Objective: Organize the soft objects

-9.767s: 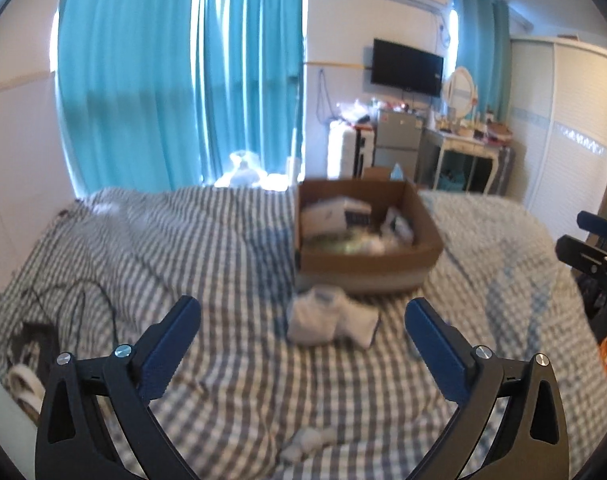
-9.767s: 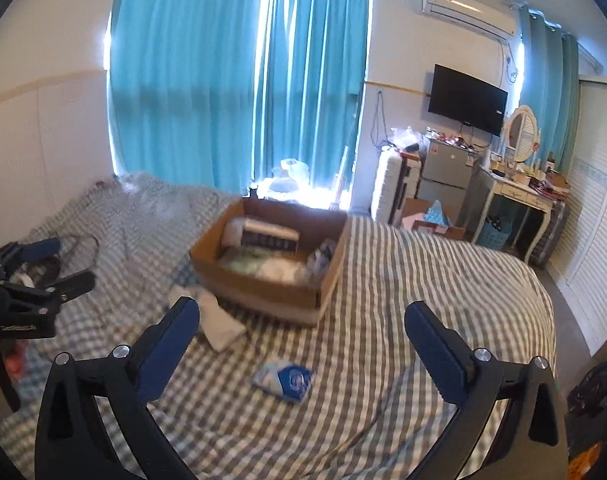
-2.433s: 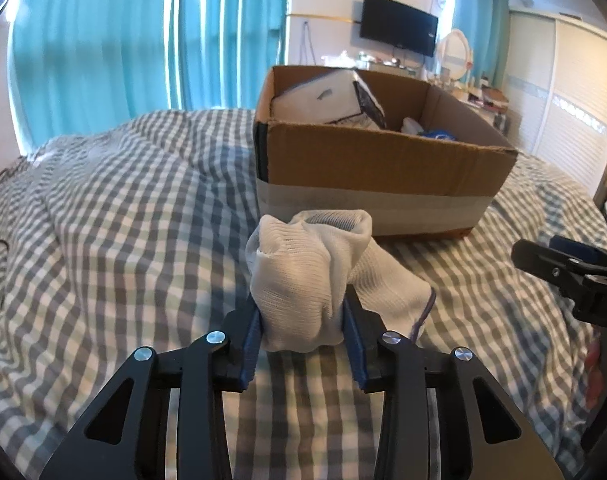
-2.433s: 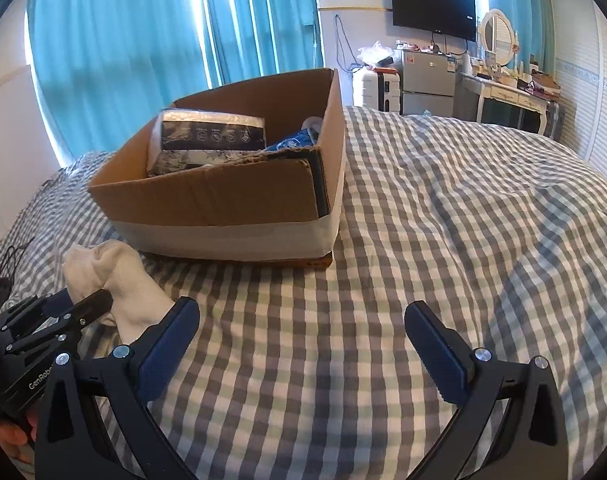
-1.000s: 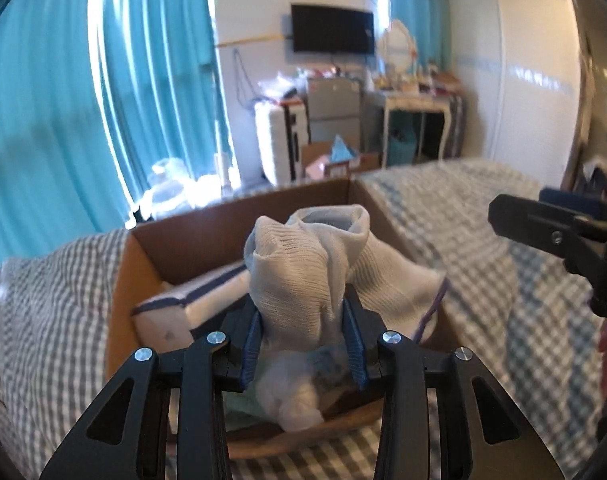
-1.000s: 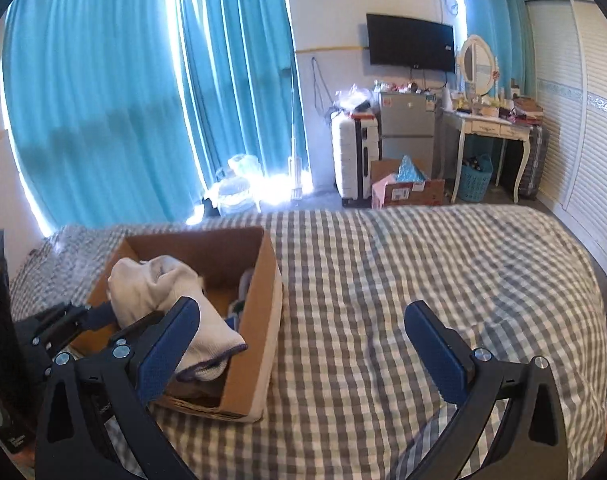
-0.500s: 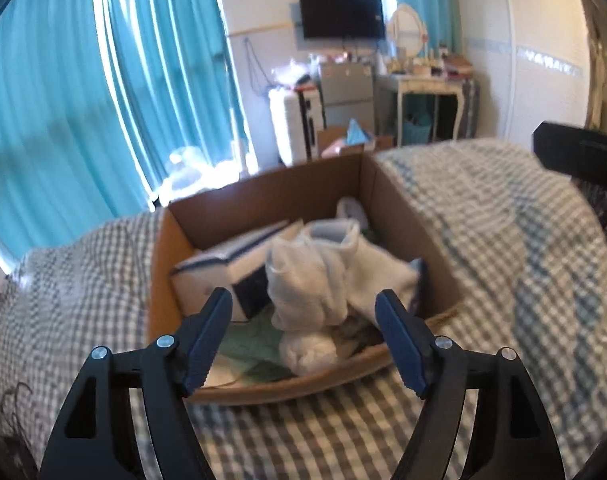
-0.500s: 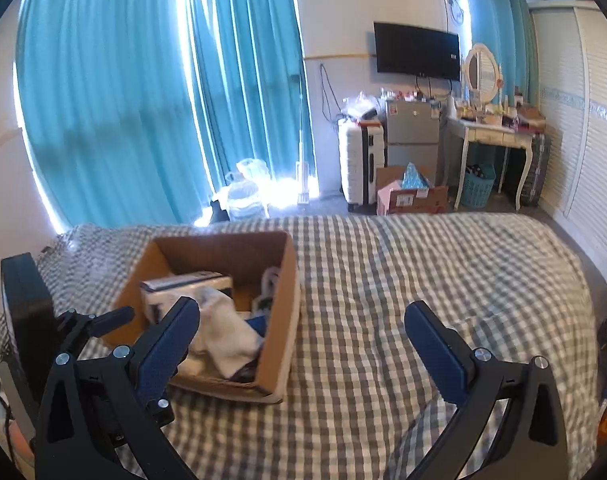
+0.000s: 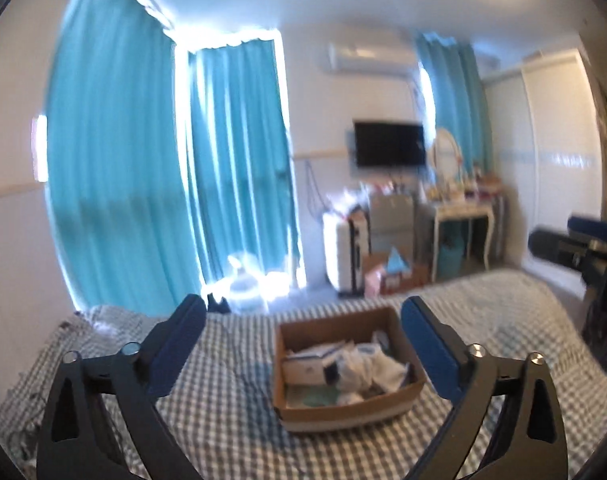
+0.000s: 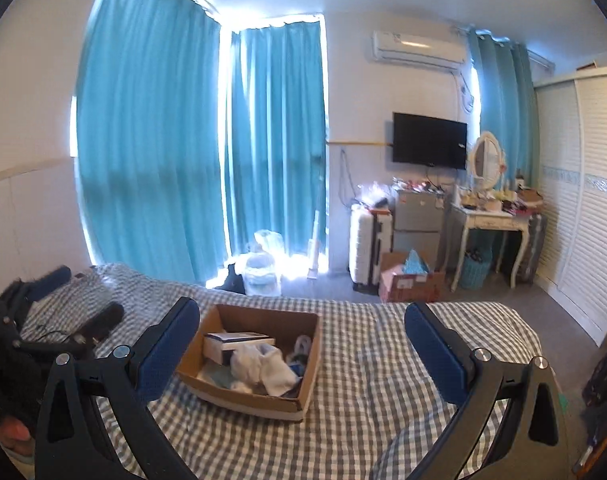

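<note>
A cardboard box sits on the checked bed. Inside it lie the white socks, a white and dark packet and other soft items. My left gripper is open and empty, high above and back from the box. My right gripper is open and empty, also well above the bed. In the right wrist view the box holds the socks, and the left gripper shows at the left. The right gripper shows at the right edge of the left wrist view.
The grey checked bed fills the foreground. Teal curtains hang behind it. A white suitcase, a small fridge, a floor box and a dressing table stand at the far wall. A wardrobe is on the right.
My left gripper has let go of the white socks into the box, opened wide, and lifted up and back. The right gripper has risen too.
</note>
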The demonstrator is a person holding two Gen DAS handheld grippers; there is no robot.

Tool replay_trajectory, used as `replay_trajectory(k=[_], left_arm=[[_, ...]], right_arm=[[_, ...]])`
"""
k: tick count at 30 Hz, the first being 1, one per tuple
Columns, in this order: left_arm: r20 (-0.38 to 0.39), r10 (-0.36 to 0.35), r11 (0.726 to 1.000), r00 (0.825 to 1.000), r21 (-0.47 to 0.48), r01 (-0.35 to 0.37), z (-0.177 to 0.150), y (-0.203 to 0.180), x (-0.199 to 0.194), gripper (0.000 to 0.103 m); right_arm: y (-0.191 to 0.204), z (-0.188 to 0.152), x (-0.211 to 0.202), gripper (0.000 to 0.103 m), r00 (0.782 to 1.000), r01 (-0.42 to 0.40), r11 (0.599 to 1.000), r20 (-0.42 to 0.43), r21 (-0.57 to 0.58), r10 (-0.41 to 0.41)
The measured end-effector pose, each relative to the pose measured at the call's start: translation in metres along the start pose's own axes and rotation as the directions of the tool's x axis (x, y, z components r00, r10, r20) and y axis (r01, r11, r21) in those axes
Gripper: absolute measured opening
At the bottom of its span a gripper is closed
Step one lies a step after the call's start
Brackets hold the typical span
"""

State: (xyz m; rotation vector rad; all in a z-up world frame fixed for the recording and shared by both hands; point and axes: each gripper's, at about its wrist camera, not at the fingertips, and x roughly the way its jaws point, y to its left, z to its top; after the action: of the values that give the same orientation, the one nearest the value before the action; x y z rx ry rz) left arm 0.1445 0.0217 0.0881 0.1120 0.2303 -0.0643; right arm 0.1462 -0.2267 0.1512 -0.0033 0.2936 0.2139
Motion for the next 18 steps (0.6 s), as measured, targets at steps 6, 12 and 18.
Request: replay_trajectory(k=[6, 12, 18], left_arm=[[0.075, 0.069, 0.993, 0.995, -0.103, -0.062, -0.013, 0.027, -0.028, 0.103], [0.061, 0.075, 0.987, 0.995, -0.148, -0.066, -0.052, 0.029, -0.01, 0.103], [0.053, 0.137, 0.988, 0.989, -0.08, -0.132, -0.095, 0.016, 0.018, 0.103]], right_arm=[[0.007, -0.023, -0.001, 0.103, 0.999, -0.029, 0.999, 0.042, -0.025, 0.03], [0.005, -0.067, 0.029, 0.103, 0.997, -0.056, 0.998, 0.046, -0.002, 0.056], [0.002, -0.102, 0.062, 0.103, 0.999, -0.033, 0.999, 0.025, -0.019, 0.033]])
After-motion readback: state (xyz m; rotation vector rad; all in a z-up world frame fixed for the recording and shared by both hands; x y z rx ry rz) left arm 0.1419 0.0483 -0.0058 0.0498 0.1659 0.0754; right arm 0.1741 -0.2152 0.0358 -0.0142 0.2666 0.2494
